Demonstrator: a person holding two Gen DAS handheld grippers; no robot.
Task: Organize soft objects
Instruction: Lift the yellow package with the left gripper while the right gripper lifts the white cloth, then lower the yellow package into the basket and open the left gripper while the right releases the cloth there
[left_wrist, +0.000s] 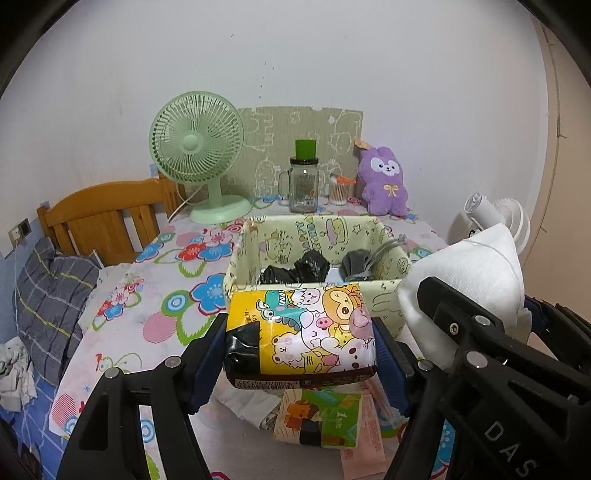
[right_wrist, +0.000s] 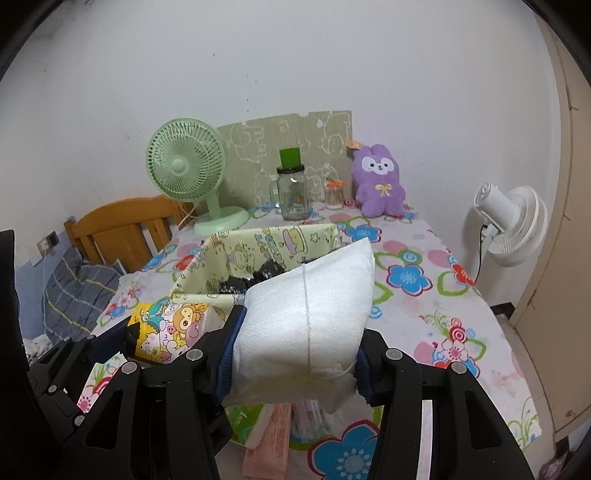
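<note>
My left gripper (left_wrist: 301, 347) is shut on a yellow cartoon-print tissue pack (left_wrist: 306, 328) and holds it above the table, just in front of the pale green fabric basket (left_wrist: 236, 258). My right gripper (right_wrist: 297, 354) is shut on a white paper-towel bundle tied with string (right_wrist: 310, 314), held beside the left gripper, near the basket (right_wrist: 192, 273). The bundle also shows in the left wrist view (left_wrist: 469, 280), and the tissue pack shows in the right wrist view (right_wrist: 170, 328). Dark soft items (left_wrist: 295, 271) lie inside the basket.
More packs (left_wrist: 321, 417) and a pink tube (right_wrist: 269, 439) lie on the floral tablecloth (right_wrist: 424, 295) under the grippers. At the back stand a green fan (left_wrist: 199, 155), a glass jar (left_wrist: 303, 184), a cotton-swab holder (left_wrist: 340, 190) and a purple plush (left_wrist: 384, 181). A white fan (right_wrist: 517, 225) stands right; a wooden headboard (left_wrist: 103, 218) stands left.
</note>
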